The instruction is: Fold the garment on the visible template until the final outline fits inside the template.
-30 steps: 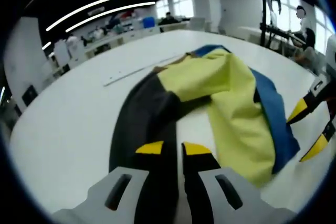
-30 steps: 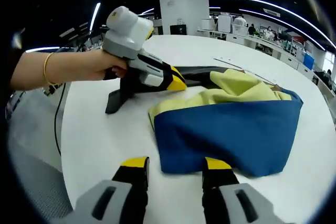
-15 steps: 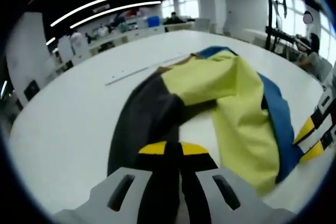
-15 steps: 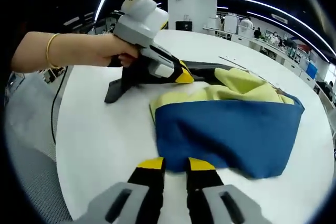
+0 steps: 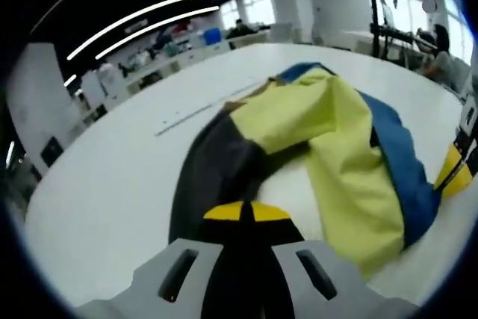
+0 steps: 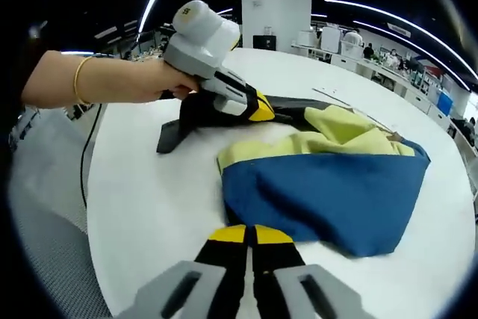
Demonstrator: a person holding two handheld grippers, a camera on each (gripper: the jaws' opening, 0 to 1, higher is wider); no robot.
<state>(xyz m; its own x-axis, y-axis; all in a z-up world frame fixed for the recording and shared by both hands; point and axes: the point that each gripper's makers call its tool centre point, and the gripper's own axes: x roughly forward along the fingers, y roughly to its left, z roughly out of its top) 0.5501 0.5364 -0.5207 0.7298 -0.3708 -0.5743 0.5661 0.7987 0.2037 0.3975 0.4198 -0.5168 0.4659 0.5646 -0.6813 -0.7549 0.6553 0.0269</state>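
Garment (image 6: pixel 328 184), bunched yellow, blue and dark, lying on white worktop (image 6: pixel 149 199). Left tongs (image 5: pixel 246 212) clamped on its dark sleeve (image 5: pixel 216 169). Right tongs (image 6: pixel 249 235) closed at blue hem (image 6: pixel 299 222), apparently pinching it. Hand (image 6: pixel 142 80) holding left tongs.

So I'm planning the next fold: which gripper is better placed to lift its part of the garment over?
Probably the right gripper: it is shut on the blue panel at its near edge. The left gripper pinches only the dark sleeve, which trails off to the side.
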